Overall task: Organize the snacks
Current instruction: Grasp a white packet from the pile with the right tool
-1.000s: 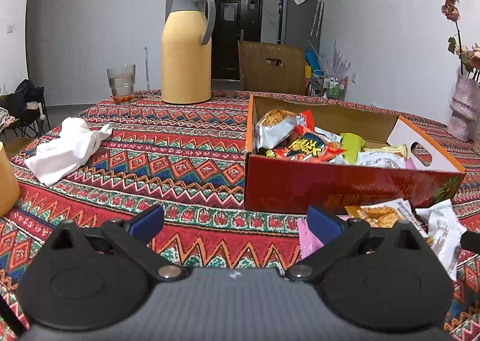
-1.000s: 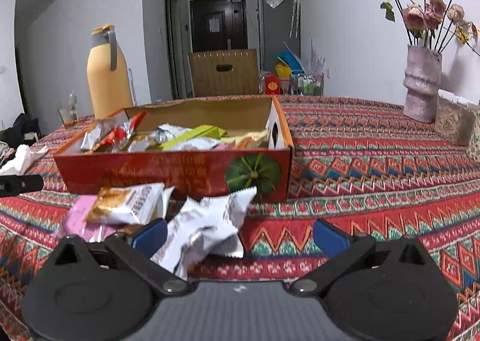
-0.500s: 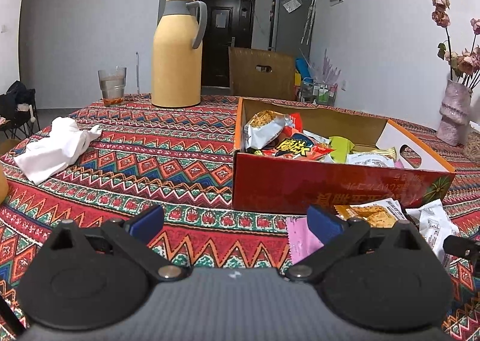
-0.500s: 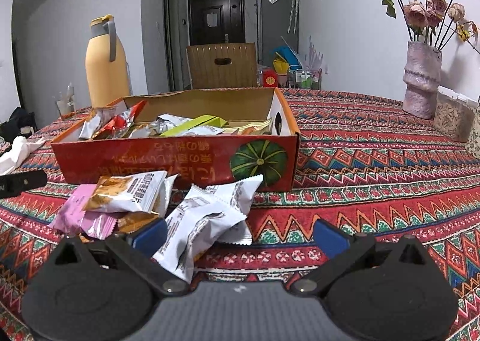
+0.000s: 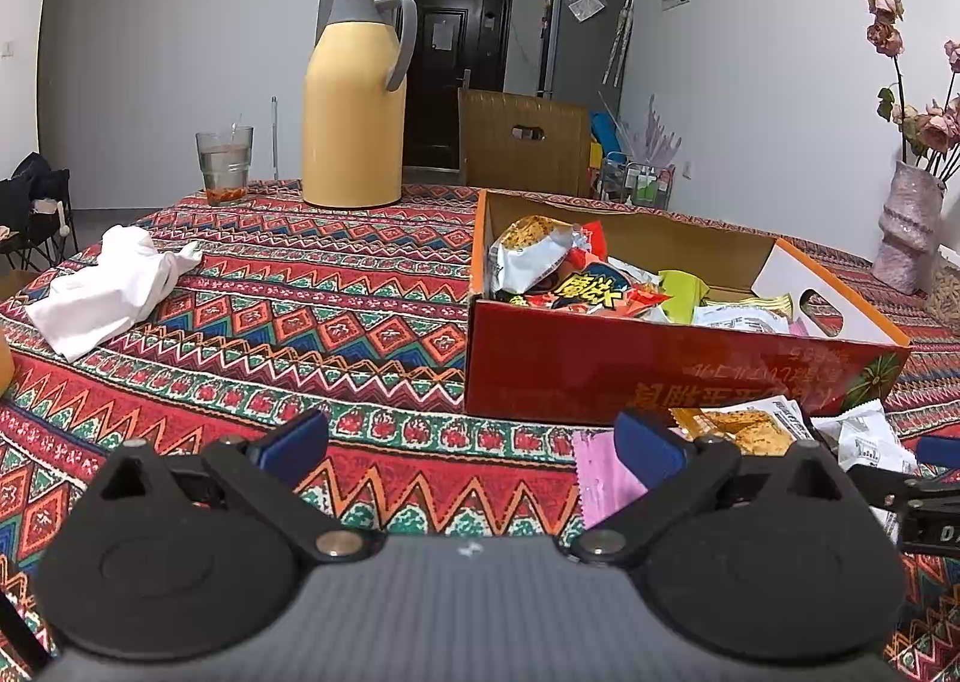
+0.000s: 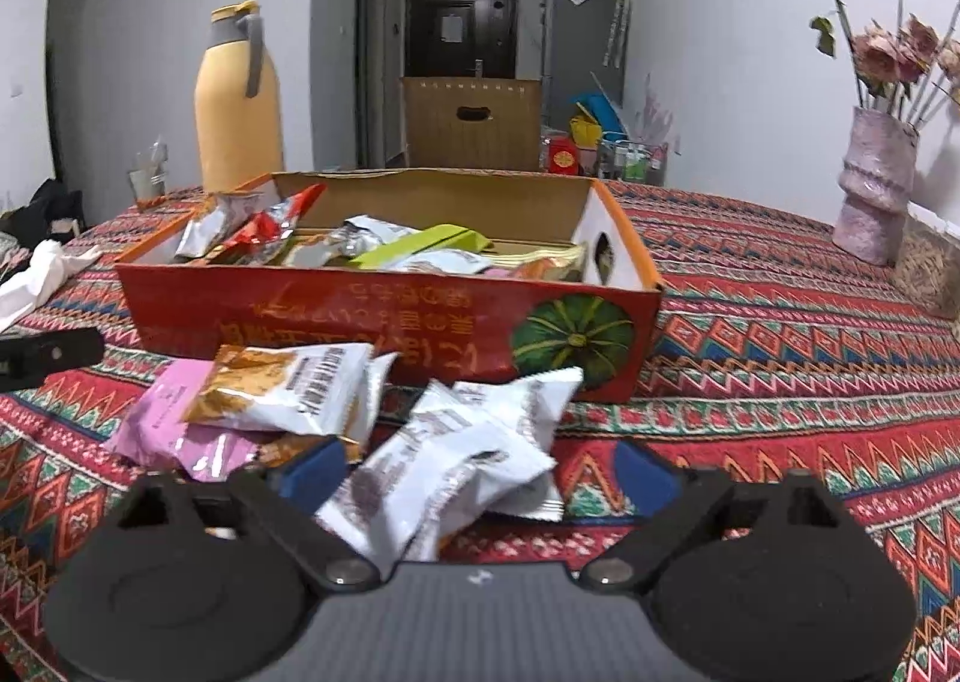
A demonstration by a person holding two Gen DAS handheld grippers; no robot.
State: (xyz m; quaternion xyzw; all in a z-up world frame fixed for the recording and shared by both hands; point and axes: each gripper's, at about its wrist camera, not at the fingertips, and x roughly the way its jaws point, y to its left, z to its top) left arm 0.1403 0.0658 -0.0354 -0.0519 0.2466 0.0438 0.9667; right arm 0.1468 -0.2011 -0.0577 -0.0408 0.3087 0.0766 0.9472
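Left wrist view: the left gripper [image 5: 471,442] hangs released over bare patterned cloth, nothing between its fingers, just short of the red snack box [image 5: 630,370] that sits toward the surface's right side. The box already holds several packets. A pink packet [image 5: 600,478] lies just beside the right finger, with an orange-and-white packet [image 5: 741,424] behind it against the box's front wall. A yellow jug [image 5: 354,100], a glass [image 5: 224,163] and a crumpled white cloth [image 5: 108,286] are well apart, toward the far and left edges.

Right wrist view: the right gripper [image 6: 480,469] has just been closing around a white foil packet [image 6: 456,460], which lies between its fingers; the left finger is at the packet's edge, the right finger still clear (so not yet a grip).

Risk, as I judge it: the crinkled foil is slippery and overlaps a second white packet [image 6: 522,400], so the closing fingers could pinch only a loose corner, drag both, or let the packet slide out on the lift to the box.
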